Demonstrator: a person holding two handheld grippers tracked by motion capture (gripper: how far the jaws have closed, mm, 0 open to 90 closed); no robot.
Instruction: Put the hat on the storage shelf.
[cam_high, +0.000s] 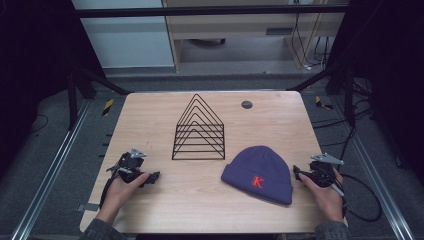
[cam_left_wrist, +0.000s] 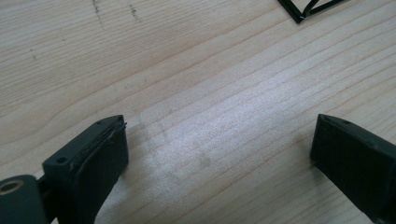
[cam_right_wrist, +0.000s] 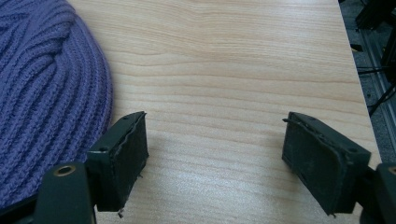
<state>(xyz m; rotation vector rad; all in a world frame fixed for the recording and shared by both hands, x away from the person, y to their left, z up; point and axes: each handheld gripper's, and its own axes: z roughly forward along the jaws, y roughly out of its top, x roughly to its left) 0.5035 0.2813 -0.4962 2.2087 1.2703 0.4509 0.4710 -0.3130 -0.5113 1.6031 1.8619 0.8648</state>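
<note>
Purple beanie (cam_high: 260, 172) is laid flat on the table (cam_high: 150, 107), near right, just left of the right gripper (cam_high: 300, 174) — jaws spread, nothing held. Left gripper (cam_high: 151, 178) is rested near left — jaws wide apart, empty. Wire rack (cam_high: 199, 129) is set at centre.

place: lab | evidence: metal frame rig (cam_high: 210, 10), loose floor cables (cam_high: 367, 200), wooden test table (cam_high: 150, 115)

Hat (cam_right_wrist: 51, 93): cut off by the left and top edges beside the right gripper's (cam_right_wrist: 215, 144) near jaw.
Wire rack (cam_left_wrist: 310, 8): just a corner shows, far ahead of the left gripper (cam_left_wrist: 219, 149).
Dark disc (cam_high: 246, 104): too small to identify.
</note>
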